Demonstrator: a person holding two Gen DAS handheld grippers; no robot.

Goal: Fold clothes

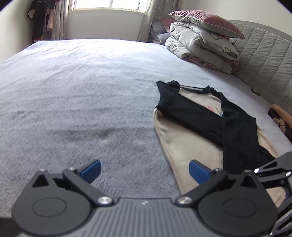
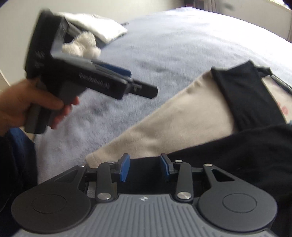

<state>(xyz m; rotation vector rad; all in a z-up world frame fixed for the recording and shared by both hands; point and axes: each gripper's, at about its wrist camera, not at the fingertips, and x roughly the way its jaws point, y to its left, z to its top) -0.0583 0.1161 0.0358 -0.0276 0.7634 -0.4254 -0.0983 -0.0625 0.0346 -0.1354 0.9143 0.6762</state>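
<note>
daylight came from window, blown out white; bed sheet glared near it. right wrist view was motion-blurred, especially hand. fisheye bent edges, corners dark.

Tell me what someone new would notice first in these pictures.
A cream and black shirt lies flat on the right side of the grey bed, its black sleeves folded across the body. Behind it, a pile of folded quilts and a pillow sits against the headboard. The left claw hangs open over the bedspread.
</note>
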